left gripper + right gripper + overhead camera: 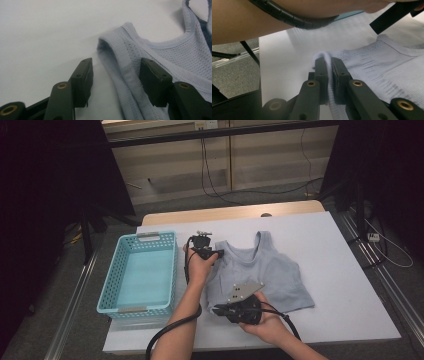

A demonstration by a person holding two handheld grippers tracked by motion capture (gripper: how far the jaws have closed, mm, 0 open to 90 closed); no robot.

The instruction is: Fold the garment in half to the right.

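Top lies flat on the surface, right of the basket, both hands at its near-basket edge. Left gripper: jaws half open astride the strap, not pinching; sink lower so both layers get caught. Right gripper: jaws clamped on the hem, held low and level

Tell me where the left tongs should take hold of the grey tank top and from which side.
Grip the ribbed shoulder strap of the tank top, coming down from above. In the left gripper view its folded edge lies raised between the left tongs, which straddle it without pressing. The right tongs are shut on the hem corner, probably steadying the cloth.
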